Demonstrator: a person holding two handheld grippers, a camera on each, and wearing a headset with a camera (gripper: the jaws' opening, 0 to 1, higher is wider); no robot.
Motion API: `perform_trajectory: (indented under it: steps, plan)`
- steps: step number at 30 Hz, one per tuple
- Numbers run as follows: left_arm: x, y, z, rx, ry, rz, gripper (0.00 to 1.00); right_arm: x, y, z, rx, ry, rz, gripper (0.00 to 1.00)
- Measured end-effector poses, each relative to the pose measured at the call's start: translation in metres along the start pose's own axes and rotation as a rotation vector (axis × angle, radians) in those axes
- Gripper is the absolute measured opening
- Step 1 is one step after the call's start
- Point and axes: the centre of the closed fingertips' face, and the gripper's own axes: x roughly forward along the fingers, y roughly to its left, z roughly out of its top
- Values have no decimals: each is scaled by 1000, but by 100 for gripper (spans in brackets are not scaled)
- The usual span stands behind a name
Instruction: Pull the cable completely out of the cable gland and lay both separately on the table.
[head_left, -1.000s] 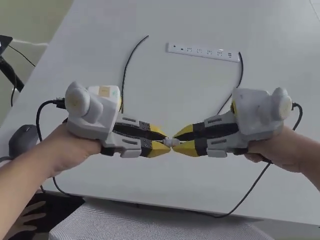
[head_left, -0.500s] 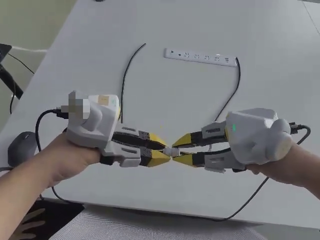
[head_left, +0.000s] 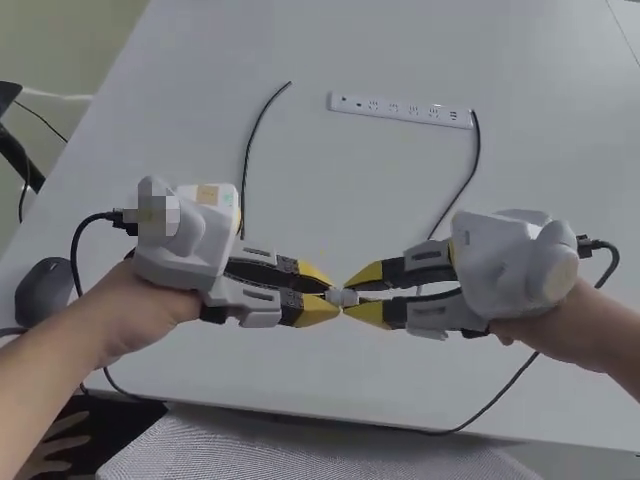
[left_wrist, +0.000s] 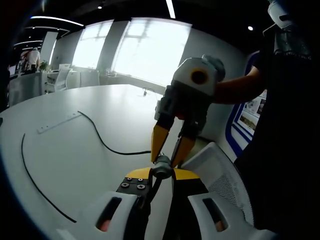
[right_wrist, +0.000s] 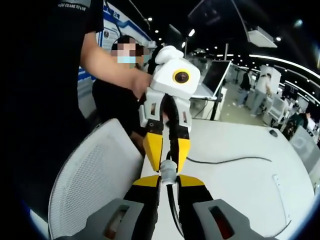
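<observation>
Cable gland (head_left: 343, 297), a small, round fitting of pale grey plastic, hangs in mid-air over the near edge of the wide white table (head_left: 400, 180), pinched from both sides. The thin black cable (right_wrist: 171, 200) is threaded through it and runs on between the jaws. The left gripper (head_left: 328, 298) and the right gripper (head_left: 358, 297), grey-bodied with yellow-tipped jaws, meet nose to nose, each closed to a narrow wedge on the gland. Which of them also nips the cable cannot be told. The gland looks light, hard and smooth, apt to slip unless held across its body. The cable looks limp and is best taken just beside the gland for a straight pull. Beyond lie a white power strip (head_left: 402, 108) and a grey mouse (head_left: 42, 290).
</observation>
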Motion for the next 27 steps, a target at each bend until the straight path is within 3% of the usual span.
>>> perform_trajectory:
  steps: [10,14,18,21,25,27]
  plan:
    - [-3,-2,1,43,-1,3,15,-10,-4,5,145,-49,-77,14]
    - [-6,-2,3,58,-4,3,15,-20,-6,14,250,-107,-131,15]
    - [-7,-3,2,74,-2,-6,15,-28,-12,2,276,-69,-208,14]
    - [-8,-4,2,87,0,-13,15,-28,-11,-5,313,-55,-226,14]
    - [-10,-2,3,101,-2,-8,15,-26,-8,-4,322,-55,-258,14]
    - [-10,-3,3,110,5,-12,15,-23,-8,-7,312,-27,-279,14]
